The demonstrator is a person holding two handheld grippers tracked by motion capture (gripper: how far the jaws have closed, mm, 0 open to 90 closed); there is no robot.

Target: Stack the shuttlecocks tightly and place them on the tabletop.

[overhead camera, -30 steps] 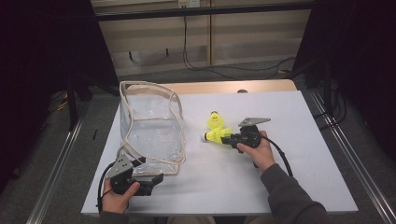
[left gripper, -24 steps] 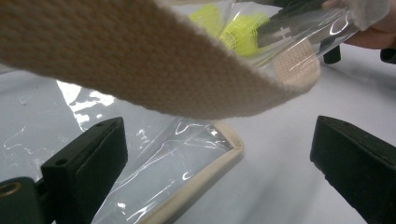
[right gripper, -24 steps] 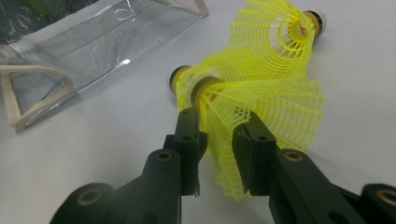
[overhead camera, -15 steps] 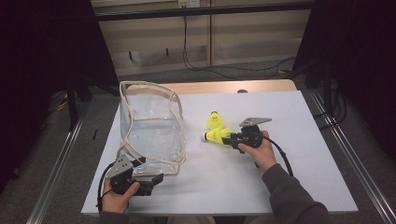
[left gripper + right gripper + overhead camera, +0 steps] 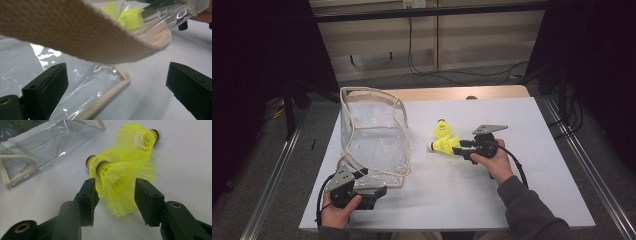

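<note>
Right gripper (image 5: 115, 202): jaws opening, straddling a shuttlecock's (image 5: 122, 192) skirt, pads lying just beside it.
Left gripper (image 5: 117, 85): jaws spreading wide beside the bag (image 5: 82, 85).

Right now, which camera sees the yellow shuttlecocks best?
The right gripper view: the yellow shuttlecocks lie close up, their mesh skirts sharp, one skirt between the right gripper jaws. The high view shows them small on the table. The left gripper view shows them blurred through the clear bag.

The right claw (image 5: 115, 195) has just been opening; its jaws now stand a bit apart w/ the skirt of the nearest yellow shuttlecock (image 5: 122, 185) between them, lying on the bench (image 5: 187, 170), vs. pinched tighter approx. a sec ago.
</note>
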